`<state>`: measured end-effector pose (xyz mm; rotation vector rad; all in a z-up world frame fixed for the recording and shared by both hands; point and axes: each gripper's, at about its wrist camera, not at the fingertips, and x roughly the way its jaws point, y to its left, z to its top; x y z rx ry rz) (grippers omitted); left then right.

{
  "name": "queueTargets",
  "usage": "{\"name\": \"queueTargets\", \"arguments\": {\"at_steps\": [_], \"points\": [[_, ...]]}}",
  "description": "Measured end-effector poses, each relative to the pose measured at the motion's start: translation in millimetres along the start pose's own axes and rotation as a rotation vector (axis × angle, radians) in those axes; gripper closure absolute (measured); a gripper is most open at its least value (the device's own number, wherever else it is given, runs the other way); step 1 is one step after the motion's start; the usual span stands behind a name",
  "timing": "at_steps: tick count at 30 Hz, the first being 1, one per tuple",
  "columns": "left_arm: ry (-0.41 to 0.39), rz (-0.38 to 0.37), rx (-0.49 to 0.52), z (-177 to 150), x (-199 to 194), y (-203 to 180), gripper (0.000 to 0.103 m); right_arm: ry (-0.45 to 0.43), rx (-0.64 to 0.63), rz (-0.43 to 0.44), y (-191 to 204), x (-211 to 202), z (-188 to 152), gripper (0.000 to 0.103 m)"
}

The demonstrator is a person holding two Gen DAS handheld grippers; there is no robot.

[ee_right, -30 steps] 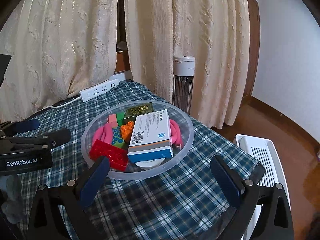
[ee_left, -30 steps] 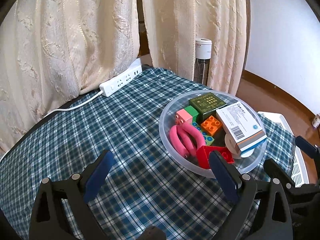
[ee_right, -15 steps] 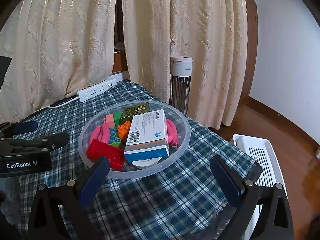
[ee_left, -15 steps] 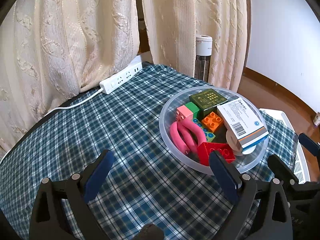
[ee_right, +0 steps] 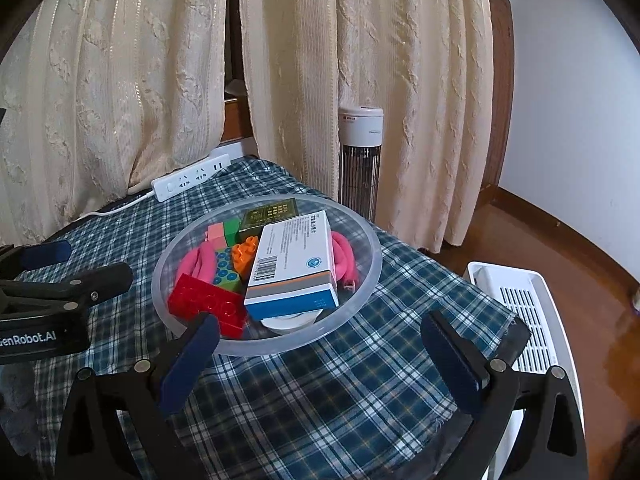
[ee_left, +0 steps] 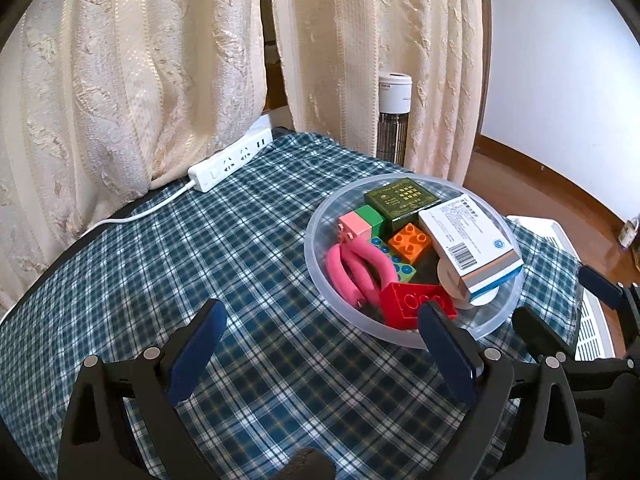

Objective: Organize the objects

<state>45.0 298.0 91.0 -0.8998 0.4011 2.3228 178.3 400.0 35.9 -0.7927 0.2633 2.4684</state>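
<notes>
A clear plastic bowl sits on the plaid tablecloth, filled with a white medicine box, a red brick, an orange brick, a dark green box, pink and green blocks and a pink loop. My left gripper is open, low over the cloth left of the bowl. My right gripper is open just in front of the bowl, holding nothing.
A white power strip with its cord lies at the table's far edge under cream curtains. A tower heater stands behind the table. A white slatted rack sits on the wooden floor to the right.
Both grippers have drawn back and risen slightly, so the bowl sits a little farther off in both views. Nothing in the bowl has moved.
</notes>
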Motion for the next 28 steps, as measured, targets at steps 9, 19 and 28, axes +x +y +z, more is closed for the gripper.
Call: {"name": "queueTargets", "arguments": {"at_steps": [9,19,28], "points": [[-0.001,-0.01,0.007,-0.9,-0.9,-1.7,0.006,0.01,0.011,-0.003,-1.0,4.7,-1.4,0.001],[0.015,-0.034,0.002,-2.3,1.4,-0.7,0.005,0.014,0.012,-0.002,0.2,5.3,-2.3,0.001],[-0.006,0.002,0.036,-3.4,-1.6,-5.4,0.005,0.016,0.019,-0.001,-0.7,5.8,-3.1,0.001]]}}
